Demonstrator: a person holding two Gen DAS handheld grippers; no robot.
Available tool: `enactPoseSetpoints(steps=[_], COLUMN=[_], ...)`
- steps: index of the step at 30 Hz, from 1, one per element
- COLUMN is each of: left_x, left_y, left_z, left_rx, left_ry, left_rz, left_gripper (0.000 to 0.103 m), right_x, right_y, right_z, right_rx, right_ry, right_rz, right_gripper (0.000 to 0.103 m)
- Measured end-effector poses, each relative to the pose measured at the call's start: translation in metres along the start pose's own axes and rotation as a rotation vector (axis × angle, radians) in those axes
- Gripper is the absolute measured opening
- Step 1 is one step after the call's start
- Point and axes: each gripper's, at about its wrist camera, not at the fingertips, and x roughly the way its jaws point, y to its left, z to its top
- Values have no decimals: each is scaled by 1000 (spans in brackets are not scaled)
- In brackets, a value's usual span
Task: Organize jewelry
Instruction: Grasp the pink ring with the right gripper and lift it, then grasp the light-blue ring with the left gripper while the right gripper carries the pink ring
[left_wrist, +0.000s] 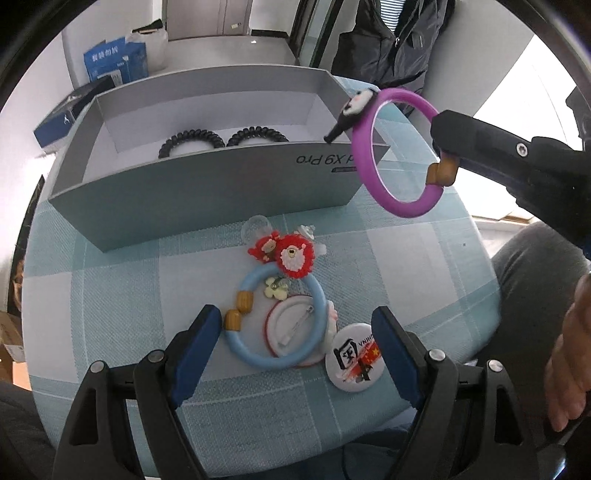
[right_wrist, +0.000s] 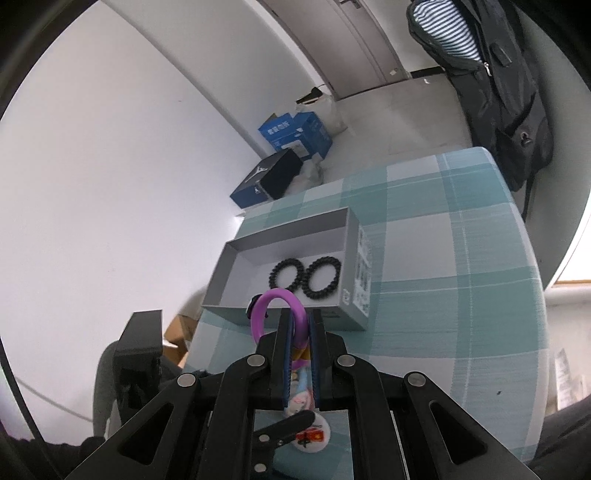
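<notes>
Purple bangle (left_wrist: 399, 155) up in the air, pinched between the pressed-together fingers of the right gripper (left_wrist: 448, 162), close by its yellow-brown beads (left_wrist: 441, 173). Small black-and-white cartoon charm (left_wrist: 351, 110) riding on the far side of the ring. Hanging just over the near right corner of the grey box (left_wrist: 207, 192), seen from the right wrist against the box's front wall.

Inside the box, two black spiral hair ties (right_wrist: 304, 278) side by side, touching, lying flat on the white floor.

Down on the teal-checked tablecloth (left_wrist: 424, 266), just in front of the box: a light blue bangle (left_wrist: 273, 321) lying flat, ringed round an upturned pin badge (left_wrist: 295, 330) with its clasp showing. Red-and-white fuzzy charms (left_wrist: 288, 254) at the bangle's far edge, a little cream flower (left_wrist: 277, 288) inside it. Just to the right, a second badge (left_wrist: 354, 356), face up, printed in black and red.

Left gripper (left_wrist: 295, 339) hovering above that heap, jaws spread wide, nothing between them, blue pads either side of the blue bangle.

A bare hand (left_wrist: 569, 358) at the right edge; dark jacket (left_wrist: 391, 40) hanging beyond the table.
</notes>
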Motion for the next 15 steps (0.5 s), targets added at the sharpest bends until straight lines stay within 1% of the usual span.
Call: enactPoseSetpoints(steps=[3,5,7,9,10,15], left_x=[0,-1,-4,-4,-4,-2], left_y=[-1,3,9,14,12,8], left_z=[2,3,4,8,8,7], left_rx=[-10,-42,-66,-50,-33,-6], left_ry=[1,4,3,0,-3,-15], left_rz=[3,-23,-38,-7,20,38], left_gripper=[80,80,76,60,57,57], right_x=[0,0,-2,-2,-2,-1], right_y=[-1,-2,-2,-3,-3,-5], right_z=[-1,0,0,-1,0,0], right_rx=[-3,0,2,6,10,24], right_ry=[-1,-1,-5,-7,-7,-6], right_rz=[-15,-10,-12,-16,-18,-15], right_gripper=[8,8,8,8,8,8])
